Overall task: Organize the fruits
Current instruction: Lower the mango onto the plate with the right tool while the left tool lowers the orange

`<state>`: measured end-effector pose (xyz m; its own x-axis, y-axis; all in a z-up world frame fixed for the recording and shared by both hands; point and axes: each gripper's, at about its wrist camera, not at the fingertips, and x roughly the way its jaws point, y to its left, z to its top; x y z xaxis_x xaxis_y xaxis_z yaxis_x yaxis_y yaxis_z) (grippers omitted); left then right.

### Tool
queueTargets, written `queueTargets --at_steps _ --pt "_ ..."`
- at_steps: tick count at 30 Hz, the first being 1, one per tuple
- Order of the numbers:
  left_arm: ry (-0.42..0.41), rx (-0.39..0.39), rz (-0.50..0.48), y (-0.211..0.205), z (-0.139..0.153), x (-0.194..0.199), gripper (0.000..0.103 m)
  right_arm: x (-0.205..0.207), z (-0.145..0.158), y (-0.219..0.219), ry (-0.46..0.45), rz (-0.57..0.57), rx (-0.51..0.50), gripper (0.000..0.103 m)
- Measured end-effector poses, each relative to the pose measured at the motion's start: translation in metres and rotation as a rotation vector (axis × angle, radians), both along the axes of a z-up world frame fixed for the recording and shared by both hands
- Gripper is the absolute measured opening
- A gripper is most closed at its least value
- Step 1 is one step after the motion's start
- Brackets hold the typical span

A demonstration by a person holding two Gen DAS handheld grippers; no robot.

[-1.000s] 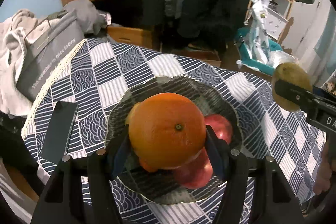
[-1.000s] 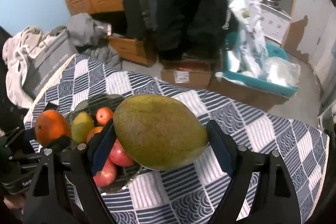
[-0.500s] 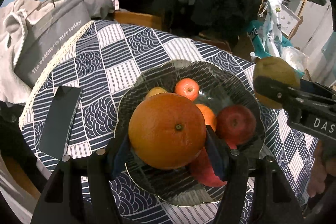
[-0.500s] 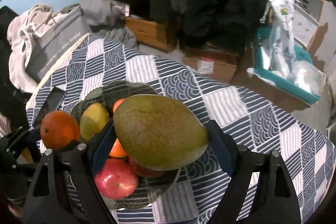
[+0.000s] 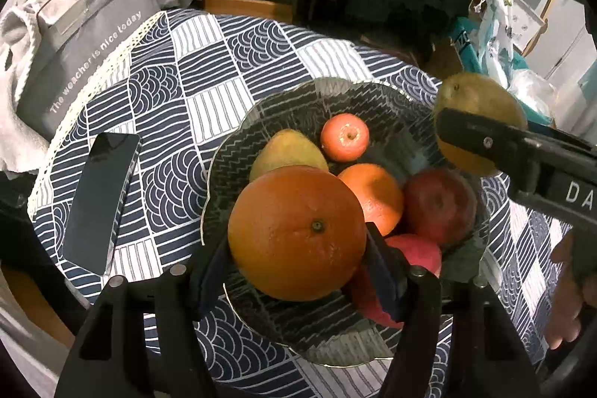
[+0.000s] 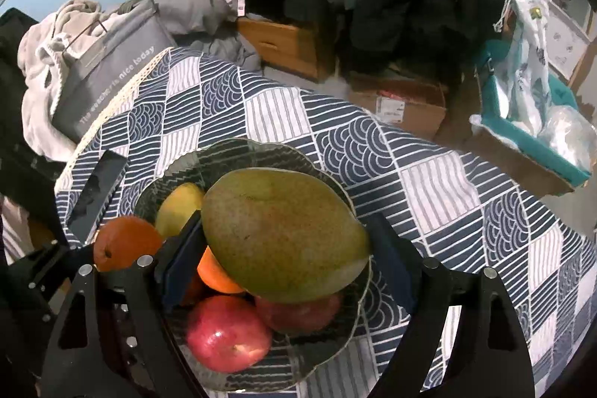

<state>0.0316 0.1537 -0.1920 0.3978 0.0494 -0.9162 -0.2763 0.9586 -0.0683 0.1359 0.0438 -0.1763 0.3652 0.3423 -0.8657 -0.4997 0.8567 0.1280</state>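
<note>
Fruit bowl point(image 5: 238, 152), clear glass with a wavy rim, sits on a table under a navy and white patterned cloth point(image 5: 209, 69).

Left gripper point(image 5: 298, 248): jaws part open and clamped on a large orange point(image 5: 296, 232), one blue pad against each side. The orange is held above the near left part of the bowl, stem dimple facing the camera. Whether it touches the fruit beneath cannot be told.

Right gripper point(image 6: 287, 245): jaws spread wide and closed on a big green mango point(image 6: 283, 234), gripped across its length. The mango hangs over the middle of the bowl; in the left wrist view it shows at the bowl's far right edge, with the black finger point(image 5: 485, 140) across it.

Bowl contents, left wrist view: small yellow mango point(image 5: 285, 150) at far left, small reddish apple point(image 5: 345, 137) at the far side, second orange point(image 5: 373, 196) in the middle, dark red apple point(image 5: 440, 204) at right, another red apple point(image 5: 414, 250) at the near side, partly hidden by the left gripper's finger.

Dark phone point(image 5: 102, 196) lies flat on the cloth left of the bowl, apart from it. Grey bag point(image 5: 89, 43) with white lettering stands beyond the table's left edge. A hand point(image 5: 571, 290) shows at the right edge of the left wrist view.
</note>
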Motion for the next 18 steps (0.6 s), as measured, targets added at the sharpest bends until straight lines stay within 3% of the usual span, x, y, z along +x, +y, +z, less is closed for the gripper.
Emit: queueTargets --at_steps 4,6,9,18 --pt "0.034 -0.010 0.005 0.001 -0.007 0.002 0.069 0.002 -0.009 0.001 0.027 -0.005 -0.003 0.084" --pt "0.003 0.002 0.009 0.002 -0.002 0.000 0.070 0.002 -0.015 0.000 0.048 -0.010 -0.007 0.084" --pt "-0.049 0.050 -0.001 -0.002 0.012 -0.003 0.088 0.002 -0.018 -0.003 0.052 -0.019 0.006 0.084" --pt "-0.082 0.087 -0.032 -0.011 0.026 -0.005 0.089 0.001 -0.017 -0.010 0.061 -0.032 0.028 0.084"
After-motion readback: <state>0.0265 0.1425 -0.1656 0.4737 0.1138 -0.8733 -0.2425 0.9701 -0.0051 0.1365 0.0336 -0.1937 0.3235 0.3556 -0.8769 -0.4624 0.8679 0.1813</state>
